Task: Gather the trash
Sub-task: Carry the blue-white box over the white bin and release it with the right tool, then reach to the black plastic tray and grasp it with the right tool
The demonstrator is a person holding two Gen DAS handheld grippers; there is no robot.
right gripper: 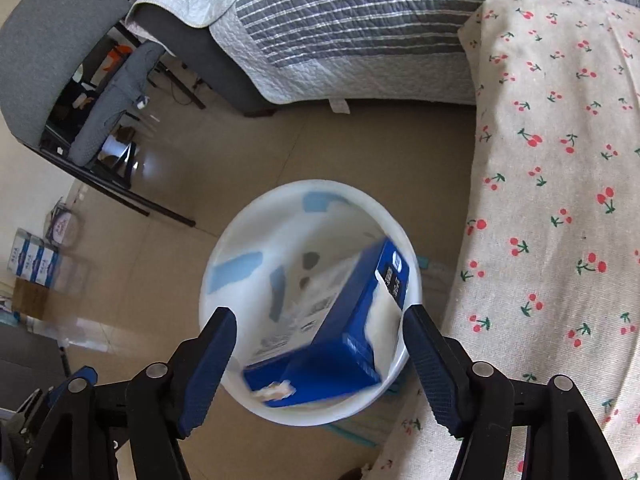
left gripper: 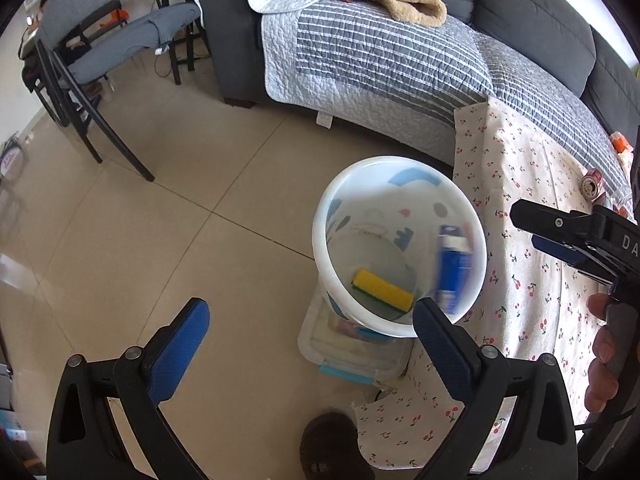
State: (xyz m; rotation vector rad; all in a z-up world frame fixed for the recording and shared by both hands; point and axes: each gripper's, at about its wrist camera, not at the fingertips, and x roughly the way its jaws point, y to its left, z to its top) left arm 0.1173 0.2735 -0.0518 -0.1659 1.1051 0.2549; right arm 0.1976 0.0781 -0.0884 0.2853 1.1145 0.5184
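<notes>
Right gripper (right gripper: 320, 354) released, jaws spread wide just above the white bucket (right gripper: 224, 260), pads clear of the blue carton (right gripper: 352, 320), which sits blurred inside the bucket, tilted against the wall. Left gripper (left gripper: 310, 336) likewise released, nothing between its jaws, hovering over the floor beside the bucket. Probably light and stiff-walled, that carton, likely empty and easy to dent; best pinched across its narrow flat faces, not by the torn white end. Blue body, white panel with small print, ragged flap. Yellow sponge (left gripper: 382, 290) lying at the bucket bottom. Bucket standing just beside the desk under a cherry-print cloth (right gripper: 560, 200); a can (left gripper: 592, 186) further off on it.
</notes>
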